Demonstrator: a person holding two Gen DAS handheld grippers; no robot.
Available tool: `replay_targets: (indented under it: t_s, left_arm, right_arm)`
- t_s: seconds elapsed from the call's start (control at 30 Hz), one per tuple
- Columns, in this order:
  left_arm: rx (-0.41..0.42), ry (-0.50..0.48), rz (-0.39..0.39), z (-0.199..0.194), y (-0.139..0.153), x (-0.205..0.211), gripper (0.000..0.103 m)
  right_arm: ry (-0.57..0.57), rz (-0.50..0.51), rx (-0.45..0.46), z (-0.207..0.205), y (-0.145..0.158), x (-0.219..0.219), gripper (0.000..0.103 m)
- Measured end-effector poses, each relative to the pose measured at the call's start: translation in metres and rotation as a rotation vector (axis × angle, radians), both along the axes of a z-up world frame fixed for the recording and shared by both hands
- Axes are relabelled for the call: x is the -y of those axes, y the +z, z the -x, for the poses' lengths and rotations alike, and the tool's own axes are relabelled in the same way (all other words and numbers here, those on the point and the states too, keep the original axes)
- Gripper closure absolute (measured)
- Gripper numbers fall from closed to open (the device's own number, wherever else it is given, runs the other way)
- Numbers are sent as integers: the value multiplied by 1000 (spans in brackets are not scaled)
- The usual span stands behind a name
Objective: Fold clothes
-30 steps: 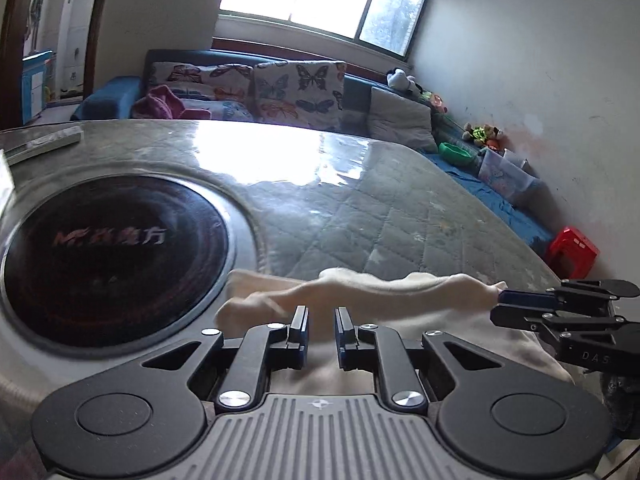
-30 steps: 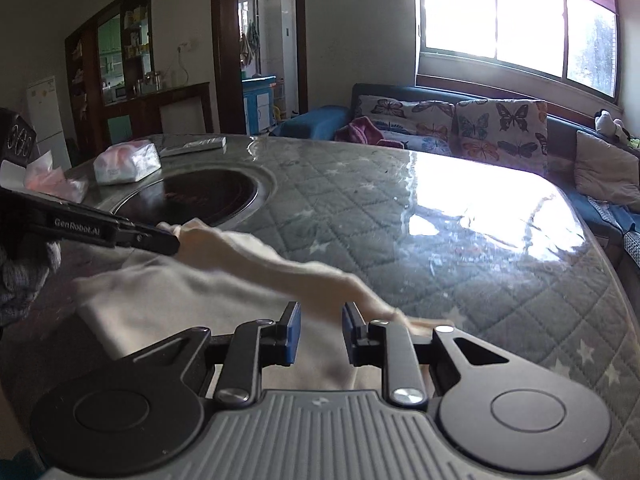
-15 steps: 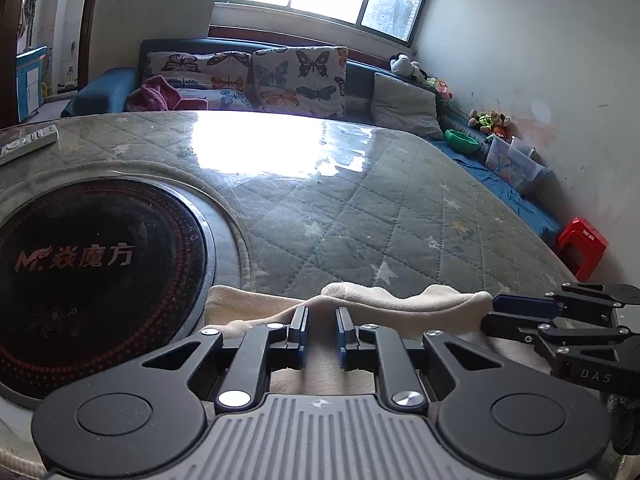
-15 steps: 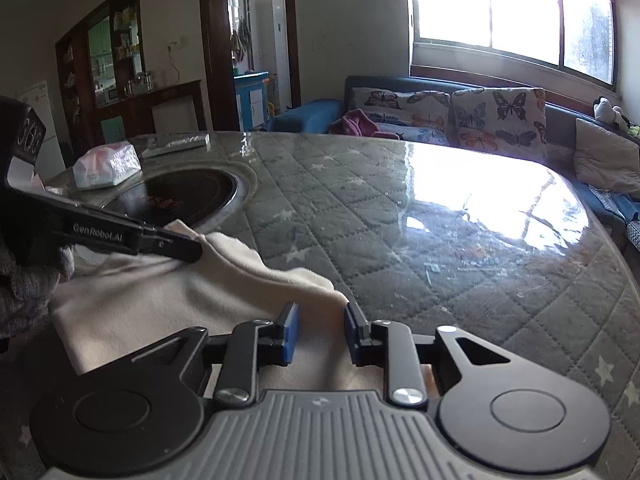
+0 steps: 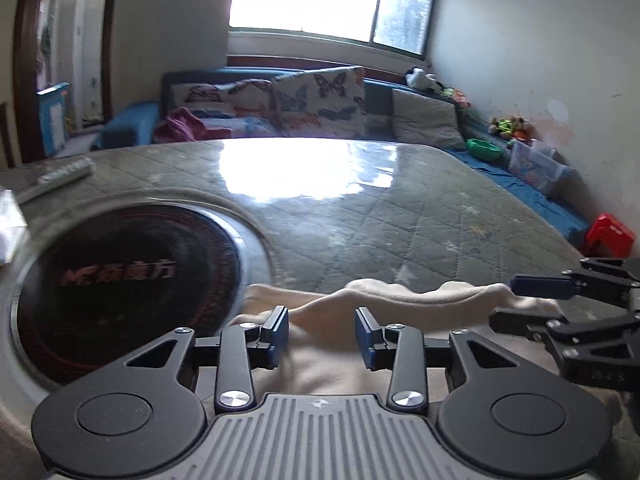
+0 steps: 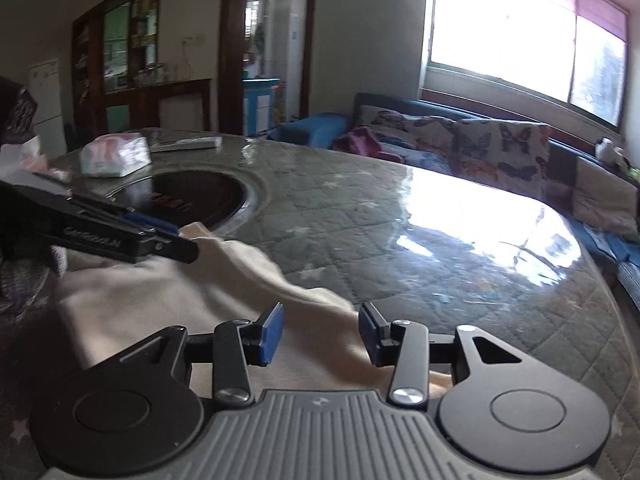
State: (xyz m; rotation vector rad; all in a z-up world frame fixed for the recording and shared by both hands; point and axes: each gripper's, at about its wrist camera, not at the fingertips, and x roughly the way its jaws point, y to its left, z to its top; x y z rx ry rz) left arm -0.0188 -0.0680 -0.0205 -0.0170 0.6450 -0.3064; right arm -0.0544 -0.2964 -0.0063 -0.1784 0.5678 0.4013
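Observation:
A cream garment (image 5: 384,304) lies folded over on the quilted grey table cover, with its far edge bunched into a ridge; it also shows in the right wrist view (image 6: 168,300). My left gripper (image 5: 322,336) is open just above the cloth near its left end, with nothing between its fingers. My right gripper (image 6: 318,336) is open above the cloth's right end. Each gripper shows in the other's view: the right one (image 5: 516,300) at the right edge, the left one (image 6: 184,244) at the left.
A round black induction hob (image 5: 116,288) is set into the table to the left of the garment. A tissue pack (image 6: 116,156) and a remote (image 6: 188,144) lie beyond it. A sofa with butterfly cushions (image 5: 320,104) stands behind the table (image 5: 400,208).
Both grippers have opened and let go of the cream garment, which now rests on the table. Both have lifted slightly.

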Motion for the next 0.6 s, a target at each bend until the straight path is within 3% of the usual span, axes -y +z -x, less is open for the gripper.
replay_targets:
  t_s: [0.2, 0.6]
  left_arm:
    - [-21, 72, 2, 12, -6, -14, 58]
    - [-64, 97, 46, 29, -13, -22, 56]
  right_arm:
    - [76, -19, -27, 12, -5, -19, 53]
    - [133, 33, -32, 25, -14, -19, 47]
